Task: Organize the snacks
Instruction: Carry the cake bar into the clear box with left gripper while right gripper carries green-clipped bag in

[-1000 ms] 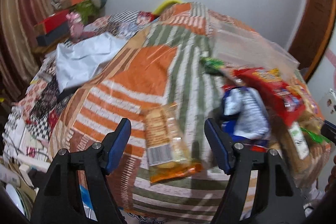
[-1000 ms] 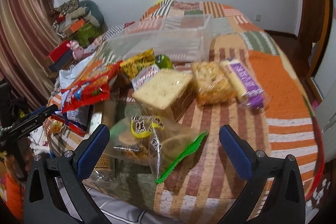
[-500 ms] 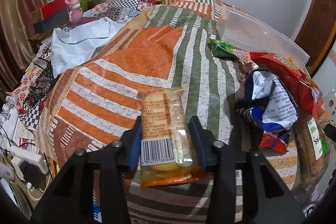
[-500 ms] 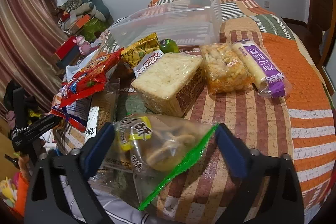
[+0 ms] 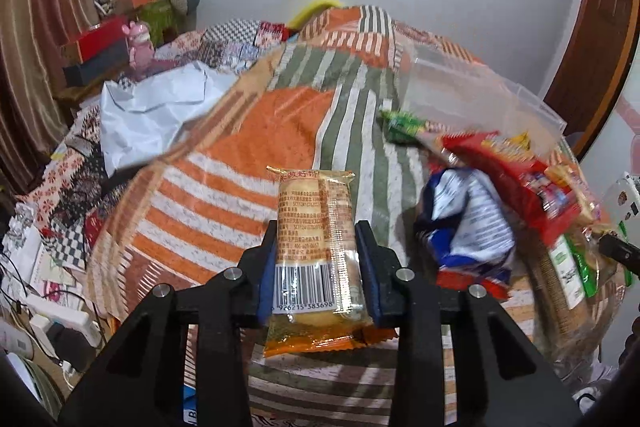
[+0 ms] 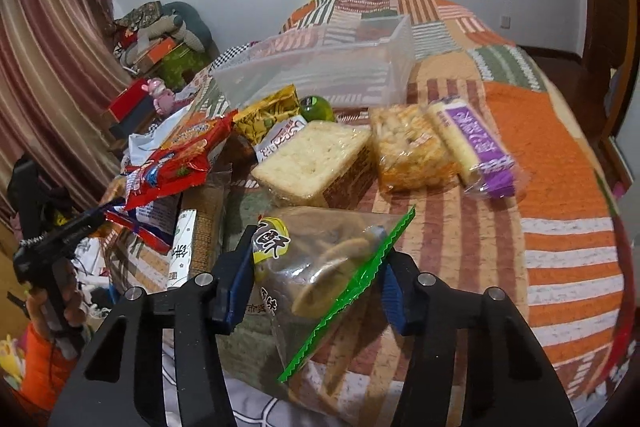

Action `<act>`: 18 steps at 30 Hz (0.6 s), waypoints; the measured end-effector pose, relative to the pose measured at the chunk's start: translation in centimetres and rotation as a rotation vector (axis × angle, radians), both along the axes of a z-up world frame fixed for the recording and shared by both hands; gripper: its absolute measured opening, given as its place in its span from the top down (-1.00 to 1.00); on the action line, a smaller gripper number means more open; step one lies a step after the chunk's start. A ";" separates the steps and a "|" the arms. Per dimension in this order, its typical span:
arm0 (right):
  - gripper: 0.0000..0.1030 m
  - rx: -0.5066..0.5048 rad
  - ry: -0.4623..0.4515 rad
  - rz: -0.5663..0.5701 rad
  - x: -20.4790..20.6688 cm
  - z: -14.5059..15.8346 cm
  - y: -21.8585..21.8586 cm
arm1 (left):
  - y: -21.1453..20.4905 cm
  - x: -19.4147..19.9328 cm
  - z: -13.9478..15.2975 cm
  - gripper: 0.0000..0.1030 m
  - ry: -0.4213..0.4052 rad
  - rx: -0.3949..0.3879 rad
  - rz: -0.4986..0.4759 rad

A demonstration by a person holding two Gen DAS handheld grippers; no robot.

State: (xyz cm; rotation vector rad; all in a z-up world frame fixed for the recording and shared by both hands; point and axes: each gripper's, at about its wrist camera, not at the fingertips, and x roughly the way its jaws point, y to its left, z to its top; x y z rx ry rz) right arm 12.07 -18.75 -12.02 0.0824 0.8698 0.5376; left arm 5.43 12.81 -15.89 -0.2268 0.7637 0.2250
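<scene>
On the quilt, both claws, wide apart before, are closing: left clamps the biscuit packet, right the cookie bag.

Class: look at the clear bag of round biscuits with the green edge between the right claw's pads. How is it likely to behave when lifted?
The biscuit bag looks loose and crinkly, so it will probably sag. The right claw is closing on it; the thin biscuits may crack if squeezed hard. It seems light for its size.

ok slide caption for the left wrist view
Left gripper closing on an orange biscuit pack above the striped quilt.
</scene>
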 end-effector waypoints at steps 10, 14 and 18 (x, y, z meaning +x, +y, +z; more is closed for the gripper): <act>0.04 0.012 -0.121 -0.038 -0.1 4.0 -1.5 | -1.4 0.6 4.7 0.31 -0.101 0.049 -0.043; 0.04 0.004 -0.195 -0.048 0.7 6.0 -1.6 | -2.1 1.6 5.8 0.31 -0.122 0.062 -0.069; 0.04 -0.006 -0.251 -0.060 2.1 7.3 -1.5 | -3.2 2.8 7.2 0.31 -0.153 0.091 -0.103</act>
